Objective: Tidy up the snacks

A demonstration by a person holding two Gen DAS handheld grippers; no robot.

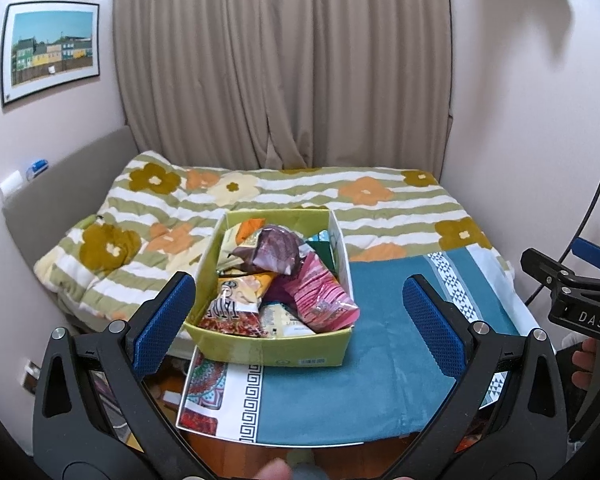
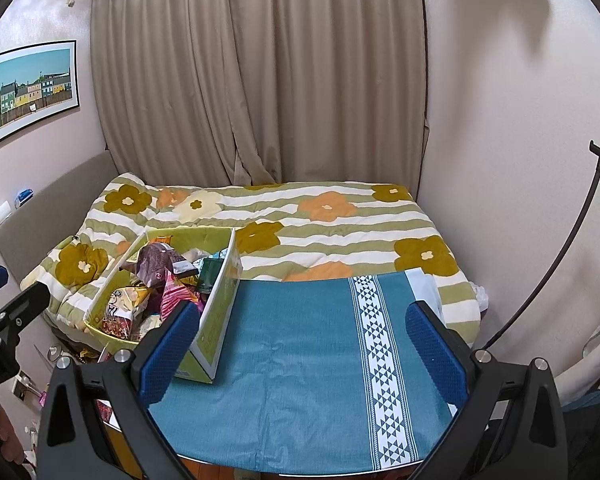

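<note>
Looking from left to right, I see my left gripper (image 1: 300, 308) with its blue fingers (image 1: 162, 316) spread wide and holding nothing. Between them in the picture stands the green box (image 1: 268, 350), full of snack bags (image 1: 320, 292) (a pink one lies on top near the front), on the teal cloth (image 1: 380, 368) of the table. My right gripper (image 2: 304, 344) is over the bare cloth, fingers (image 2: 436, 344) also spread, empty. The flowered bed (image 2: 340, 216) lies behind.

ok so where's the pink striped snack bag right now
The pink striped snack bag lies inside the yellow-green cardboard box, at its near right corner in the left wrist view, just below the purple crinkled bag.
</note>
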